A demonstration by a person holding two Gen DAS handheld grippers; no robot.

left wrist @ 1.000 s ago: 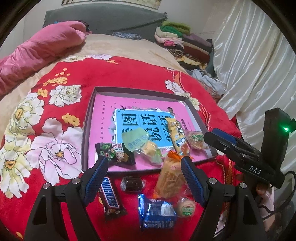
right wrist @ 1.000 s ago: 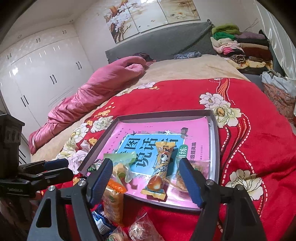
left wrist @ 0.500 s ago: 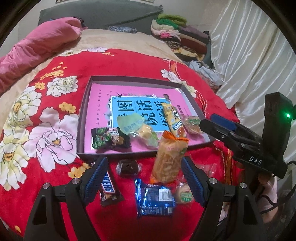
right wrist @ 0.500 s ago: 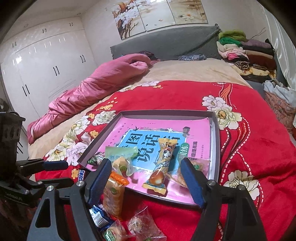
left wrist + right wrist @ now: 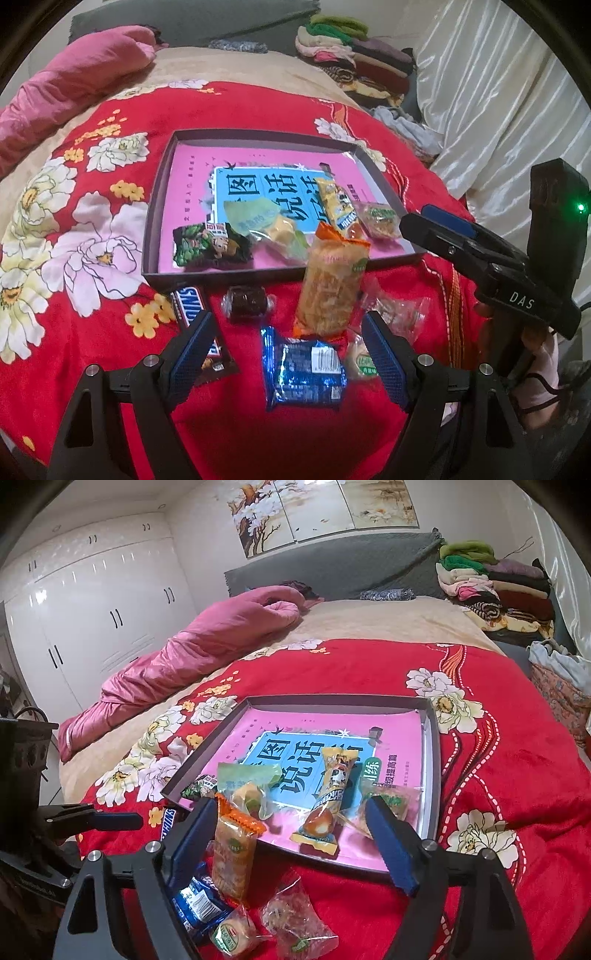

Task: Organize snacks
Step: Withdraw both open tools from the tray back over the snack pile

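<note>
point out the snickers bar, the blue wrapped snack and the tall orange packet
snickers bar (image 5: 189, 302), left wrist view, on the printed letters near its upper end
blue wrapped snack (image 5: 303, 369), left wrist view, on the middle of the wrapper
tall orange packet (image 5: 233, 853), right wrist view, on the clear front below the orange top

This is a bedroom in someone's home. A bed fills most of it, spread with a red flowered blanket and a rumpled pink quilt, against a grey padded headboard. White wardrobe doors line one wall, a blossom painting hangs above, folded clothes are stacked beside pale curtains.
</note>
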